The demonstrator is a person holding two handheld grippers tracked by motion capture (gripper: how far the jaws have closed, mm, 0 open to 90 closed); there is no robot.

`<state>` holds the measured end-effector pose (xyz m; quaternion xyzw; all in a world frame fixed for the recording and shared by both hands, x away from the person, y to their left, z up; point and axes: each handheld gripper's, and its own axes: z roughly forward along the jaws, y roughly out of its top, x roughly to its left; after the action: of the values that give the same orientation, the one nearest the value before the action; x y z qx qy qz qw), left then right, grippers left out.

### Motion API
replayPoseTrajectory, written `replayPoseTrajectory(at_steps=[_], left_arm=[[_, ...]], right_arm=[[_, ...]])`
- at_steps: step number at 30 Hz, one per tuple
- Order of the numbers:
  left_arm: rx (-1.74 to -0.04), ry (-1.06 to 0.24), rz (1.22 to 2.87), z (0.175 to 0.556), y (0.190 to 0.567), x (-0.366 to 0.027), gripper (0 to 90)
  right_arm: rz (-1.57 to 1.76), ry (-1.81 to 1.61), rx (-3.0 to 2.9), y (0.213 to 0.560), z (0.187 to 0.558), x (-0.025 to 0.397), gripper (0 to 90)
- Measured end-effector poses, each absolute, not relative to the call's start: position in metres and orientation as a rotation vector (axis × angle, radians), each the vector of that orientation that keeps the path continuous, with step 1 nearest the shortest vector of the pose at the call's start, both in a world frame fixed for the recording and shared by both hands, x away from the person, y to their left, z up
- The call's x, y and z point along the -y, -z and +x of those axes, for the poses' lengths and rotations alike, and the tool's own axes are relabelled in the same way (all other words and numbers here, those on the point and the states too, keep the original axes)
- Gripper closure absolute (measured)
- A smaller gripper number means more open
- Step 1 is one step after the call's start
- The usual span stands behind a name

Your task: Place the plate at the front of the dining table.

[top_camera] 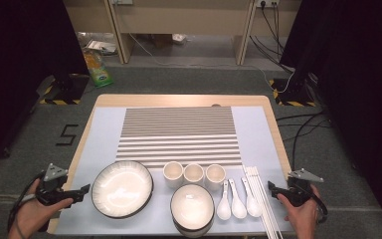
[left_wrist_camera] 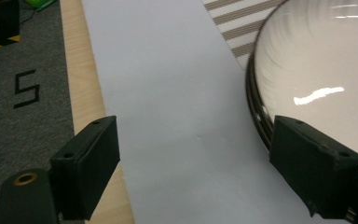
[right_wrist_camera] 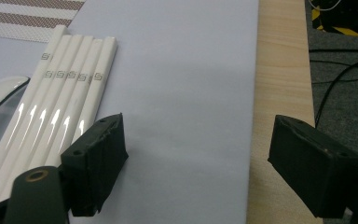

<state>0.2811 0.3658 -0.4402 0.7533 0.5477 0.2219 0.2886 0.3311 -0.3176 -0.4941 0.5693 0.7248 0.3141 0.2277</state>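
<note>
- My left gripper [top_camera: 83,189] sits at the table's 8 o'clock corner, jaws spread wide and gripping nothing; in the left gripper view its right jaw stands just beside the dark rim of the large plate [left_wrist_camera: 317,70].
- My right gripper [top_camera: 270,188] sits at 4 o'clock, jaws likewise wide apart and empty; in the right gripper view its left jaw is just beside the white chopsticks [right_wrist_camera: 60,107].
- Between my hands, at 6 o'clock, lie the small bowl [top_camera: 192,206] and 3 spoons [top_camera: 238,200].
- Just beyond them stand 3 cups [top_camera: 194,174] in a row.
- Farther, toward 12 o'clock, the striped mat [top_camera: 179,132] lies on the pale blue cloth [top_camera: 251,129].
</note>
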Motion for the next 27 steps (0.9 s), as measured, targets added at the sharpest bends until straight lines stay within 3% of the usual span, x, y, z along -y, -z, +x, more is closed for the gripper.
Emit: replayPoseTrajectory(at_steps=[11, 27], left_arm=[[-1.37, -0.545, 2.065, 0.251, 0.435, -0.349, 15.7], [-1.34, -0.516, 2.115, 0.249, 0.441, -0.335, 15.8]], right_arm=[[1.563, -0.858, -1.996, 0.494, 0.331, 0.317, 19.2], [1.56, -0.857, -1.997, 0.494, 0.331, 0.317, 19.2]])
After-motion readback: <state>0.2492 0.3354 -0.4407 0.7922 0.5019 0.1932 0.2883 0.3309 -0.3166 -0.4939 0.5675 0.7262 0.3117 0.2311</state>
